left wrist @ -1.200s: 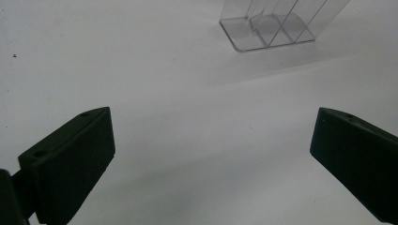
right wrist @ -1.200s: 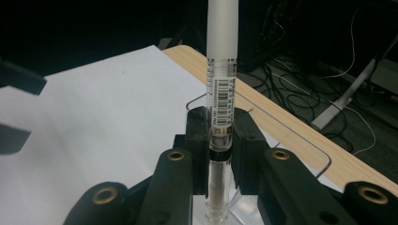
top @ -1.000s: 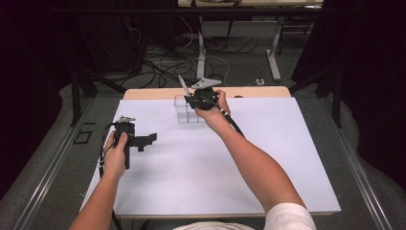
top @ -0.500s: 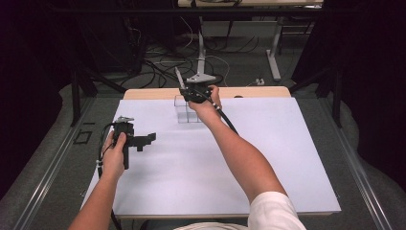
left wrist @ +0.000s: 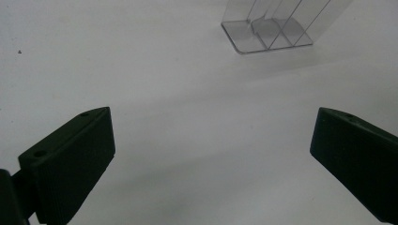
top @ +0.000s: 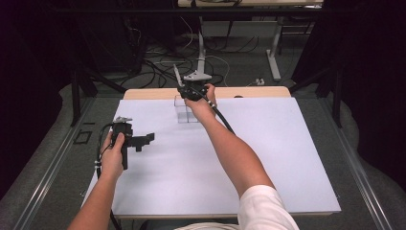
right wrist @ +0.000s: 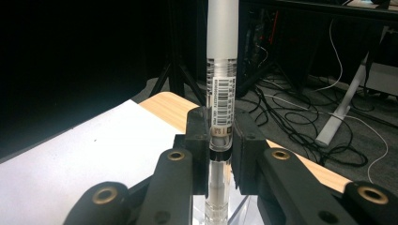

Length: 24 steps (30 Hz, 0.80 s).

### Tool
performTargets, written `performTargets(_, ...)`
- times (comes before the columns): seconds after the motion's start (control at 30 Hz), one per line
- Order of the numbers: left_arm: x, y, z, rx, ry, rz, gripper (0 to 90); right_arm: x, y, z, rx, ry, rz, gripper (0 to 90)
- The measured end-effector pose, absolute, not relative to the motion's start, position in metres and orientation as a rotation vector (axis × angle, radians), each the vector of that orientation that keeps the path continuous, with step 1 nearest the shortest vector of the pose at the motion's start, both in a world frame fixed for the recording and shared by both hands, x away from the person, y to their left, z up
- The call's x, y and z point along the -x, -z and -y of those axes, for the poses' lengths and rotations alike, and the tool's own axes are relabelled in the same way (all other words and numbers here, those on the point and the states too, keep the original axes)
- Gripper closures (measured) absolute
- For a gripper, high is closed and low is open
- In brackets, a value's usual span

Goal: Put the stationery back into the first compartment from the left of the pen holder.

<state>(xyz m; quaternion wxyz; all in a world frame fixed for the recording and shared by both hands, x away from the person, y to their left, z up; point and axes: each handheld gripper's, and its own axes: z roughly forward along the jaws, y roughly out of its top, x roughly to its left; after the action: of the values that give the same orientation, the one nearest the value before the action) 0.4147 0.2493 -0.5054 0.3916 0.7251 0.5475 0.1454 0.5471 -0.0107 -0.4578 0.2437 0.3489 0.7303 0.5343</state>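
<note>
The right gripper view shows the right gripper clamped on an upright pen at frame centre, above the clear organizer. At lower left of the high view, the left gripper gapes empty over the white table.

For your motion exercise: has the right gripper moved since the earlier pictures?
Yes. The right gripper shifted left and toward the far edge, over the clear rack.

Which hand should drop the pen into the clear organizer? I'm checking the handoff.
Right: its gripper is shut on the pen above the clear organizer. The left gripper is open, farther off.
</note>
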Motion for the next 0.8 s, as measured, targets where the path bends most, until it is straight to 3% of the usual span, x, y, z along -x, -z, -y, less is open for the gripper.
performTargets(0.8,-0.414,0.506,-0.249,-1.839,-0.361,-1.388,0.1,-0.555,0.475,-0.006,-0.973,-1.453,-1.989,79.4)
